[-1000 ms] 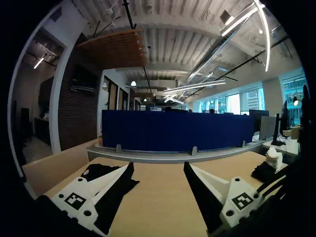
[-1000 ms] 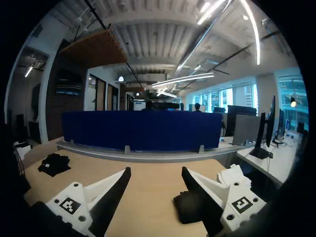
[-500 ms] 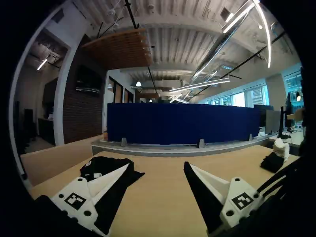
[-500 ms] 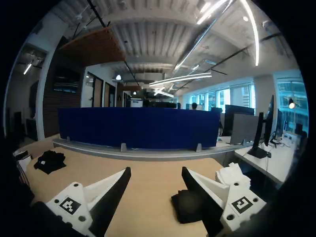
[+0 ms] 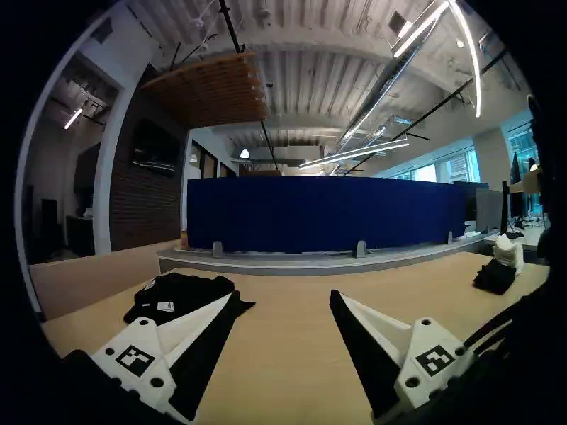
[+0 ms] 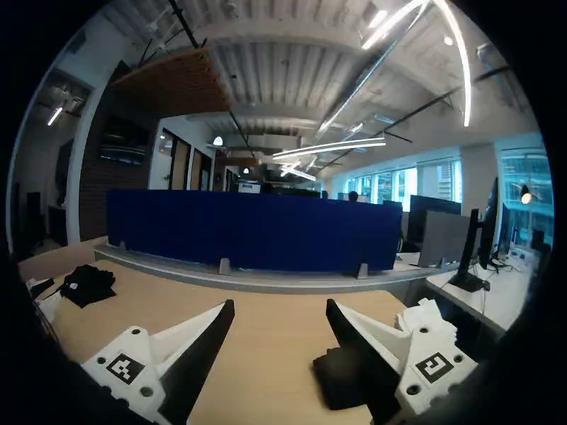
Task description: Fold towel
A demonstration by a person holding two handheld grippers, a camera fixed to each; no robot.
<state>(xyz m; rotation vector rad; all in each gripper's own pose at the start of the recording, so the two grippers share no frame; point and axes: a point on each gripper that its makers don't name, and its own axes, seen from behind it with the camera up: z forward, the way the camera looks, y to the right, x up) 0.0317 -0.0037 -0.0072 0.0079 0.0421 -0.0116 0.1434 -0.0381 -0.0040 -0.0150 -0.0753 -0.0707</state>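
Lying crumpled, black towel (image 5: 181, 294), long axis crosswise

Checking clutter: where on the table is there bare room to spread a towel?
The table is bare in the middle, between the crumpled black towel and the black stack, back to the blue divider. It is crowded at the right edge, around the white stack.

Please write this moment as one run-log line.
left hand-held gripper: open, empty | right hand-held gripper: open, empty | black towel: crumpled on table
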